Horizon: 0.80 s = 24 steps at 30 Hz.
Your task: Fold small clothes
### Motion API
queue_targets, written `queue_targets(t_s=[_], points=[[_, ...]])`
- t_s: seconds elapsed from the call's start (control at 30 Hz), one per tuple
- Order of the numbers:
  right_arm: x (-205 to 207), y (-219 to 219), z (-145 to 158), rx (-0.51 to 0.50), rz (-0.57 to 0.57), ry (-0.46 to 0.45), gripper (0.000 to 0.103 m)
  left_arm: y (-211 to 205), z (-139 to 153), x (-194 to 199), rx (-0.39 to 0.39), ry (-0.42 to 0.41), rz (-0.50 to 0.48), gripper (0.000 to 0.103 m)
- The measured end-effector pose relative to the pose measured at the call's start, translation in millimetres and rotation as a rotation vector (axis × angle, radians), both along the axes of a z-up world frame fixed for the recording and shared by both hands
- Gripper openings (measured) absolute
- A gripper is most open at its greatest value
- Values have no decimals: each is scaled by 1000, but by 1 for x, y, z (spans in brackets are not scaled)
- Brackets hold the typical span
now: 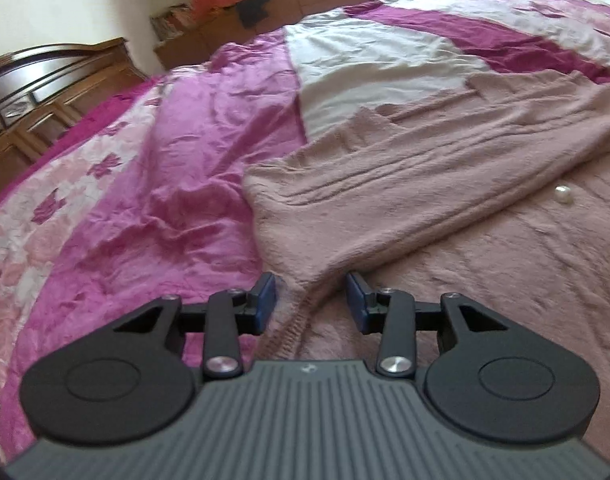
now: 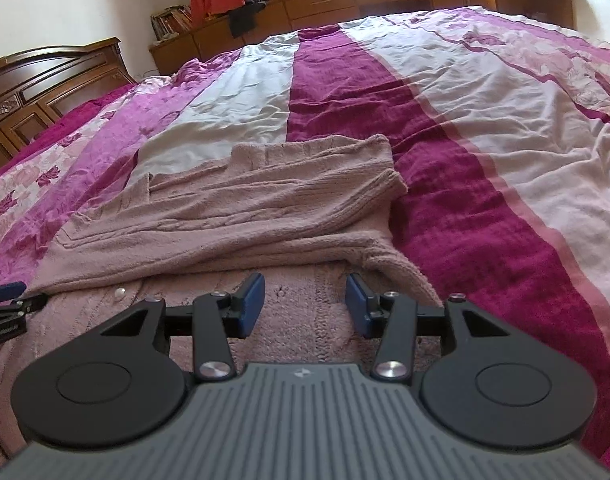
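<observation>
Both grippers, left gripper (image 1: 311, 300) and right gripper (image 2: 305, 304), hover with jaws spread and empty over the fuzzy dusty-pink knitted cardigan (image 2: 233, 204), which stretches toward 12 o'clock on the magenta-and-white striped bedspread (image 2: 445, 92).

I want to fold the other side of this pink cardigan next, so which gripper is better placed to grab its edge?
Probably the left gripper: its open fingers straddle the cardigan's ribbed edge. The right gripper, also open, hovers over the middle of the knit.
</observation>
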State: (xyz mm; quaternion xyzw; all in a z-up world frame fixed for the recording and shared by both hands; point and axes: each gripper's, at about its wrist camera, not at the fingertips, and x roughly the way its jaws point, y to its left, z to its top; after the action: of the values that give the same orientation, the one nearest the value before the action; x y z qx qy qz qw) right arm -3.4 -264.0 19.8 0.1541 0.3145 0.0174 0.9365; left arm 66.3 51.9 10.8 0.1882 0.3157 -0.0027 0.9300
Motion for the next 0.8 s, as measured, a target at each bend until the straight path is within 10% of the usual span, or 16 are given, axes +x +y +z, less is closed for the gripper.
queue_targets(t_s=[0.37, 0.8], points=[[4, -2, -3, -8, -3, 0, 53, 53, 9, 9, -187, -36, 242, 14], [9, -5, 16, 52, 2, -41, 53, 77, 48, 5, -361, 5, 180, 32]])
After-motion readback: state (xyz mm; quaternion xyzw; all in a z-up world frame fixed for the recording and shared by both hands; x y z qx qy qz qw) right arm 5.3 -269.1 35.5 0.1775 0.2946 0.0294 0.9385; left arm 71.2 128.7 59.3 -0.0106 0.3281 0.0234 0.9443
